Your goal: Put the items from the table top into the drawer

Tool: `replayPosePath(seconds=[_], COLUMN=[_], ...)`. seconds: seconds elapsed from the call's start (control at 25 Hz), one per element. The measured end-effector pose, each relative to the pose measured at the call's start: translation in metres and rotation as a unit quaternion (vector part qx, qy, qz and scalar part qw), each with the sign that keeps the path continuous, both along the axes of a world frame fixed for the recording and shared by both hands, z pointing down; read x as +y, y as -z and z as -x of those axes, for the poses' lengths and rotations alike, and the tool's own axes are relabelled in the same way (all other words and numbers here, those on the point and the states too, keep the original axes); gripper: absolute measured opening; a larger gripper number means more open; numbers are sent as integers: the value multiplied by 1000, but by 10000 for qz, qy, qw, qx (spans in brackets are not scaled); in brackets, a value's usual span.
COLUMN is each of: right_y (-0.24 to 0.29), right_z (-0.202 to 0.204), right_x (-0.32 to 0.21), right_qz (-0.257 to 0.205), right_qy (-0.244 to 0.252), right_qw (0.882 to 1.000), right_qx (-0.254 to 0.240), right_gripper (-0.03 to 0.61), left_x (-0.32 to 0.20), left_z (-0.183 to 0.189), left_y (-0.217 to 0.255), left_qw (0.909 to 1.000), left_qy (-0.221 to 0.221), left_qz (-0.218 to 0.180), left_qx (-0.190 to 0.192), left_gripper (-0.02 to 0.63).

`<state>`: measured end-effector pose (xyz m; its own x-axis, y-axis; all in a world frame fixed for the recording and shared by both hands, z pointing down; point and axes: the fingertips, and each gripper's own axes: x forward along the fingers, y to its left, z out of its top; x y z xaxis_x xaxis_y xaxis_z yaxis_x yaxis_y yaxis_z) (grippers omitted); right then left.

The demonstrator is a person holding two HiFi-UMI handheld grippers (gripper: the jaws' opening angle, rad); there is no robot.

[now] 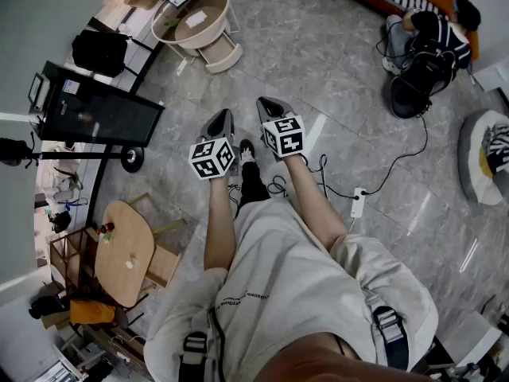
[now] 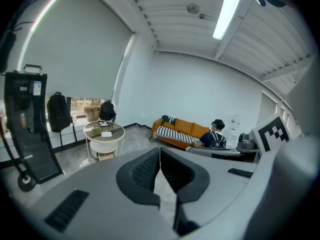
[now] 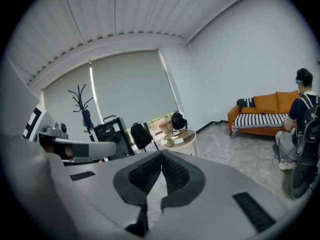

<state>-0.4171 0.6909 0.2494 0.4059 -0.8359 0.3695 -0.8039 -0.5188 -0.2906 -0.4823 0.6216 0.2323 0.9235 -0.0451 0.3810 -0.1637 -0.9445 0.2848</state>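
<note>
Jaws together and empty, the left gripper (image 1: 226,118) and right gripper (image 1: 267,103) hang far from the round table (image 1: 213,6); the task looks unstarted, with walking closer likely next.

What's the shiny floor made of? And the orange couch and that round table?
The floor looks like polished stone or stone-look tile: grey, veined, with light streaks reflected. The orange couch seems cloth-covered, matte. The round table has a beige top and white rim, maybe painted wood or plastic; hard to tell.
</note>
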Motion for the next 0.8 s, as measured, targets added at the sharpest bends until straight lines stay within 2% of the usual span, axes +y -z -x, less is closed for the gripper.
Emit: replayPosePath(seconds=[0.24, 0.48, 0.68, 0.8], right_y=[-6, -7, -24, -23], right_z=[-45, -80, -88, -99], right_x=[-64, -141, -199, -229], right_qz=[111, 334, 743, 604], right_qy=[35, 119, 344, 256], right_qw=[9999, 9994, 9966, 9975], right_qx=[-37, -31, -97, -270], right_gripper=[34, 34, 34, 35], left_x=[-70, -150, -213, -254], left_z=[-60, -106, -118, -134], left_y=[10, 14, 1, -3], left_qw=[9995, 9999, 9997, 9995], left_qy=[-28, 4, 188, 281], left_qz=[-292, -112, -29, 49], left_qx=[-96, -70, -148, -132], left_gripper=[21, 21, 21, 21])
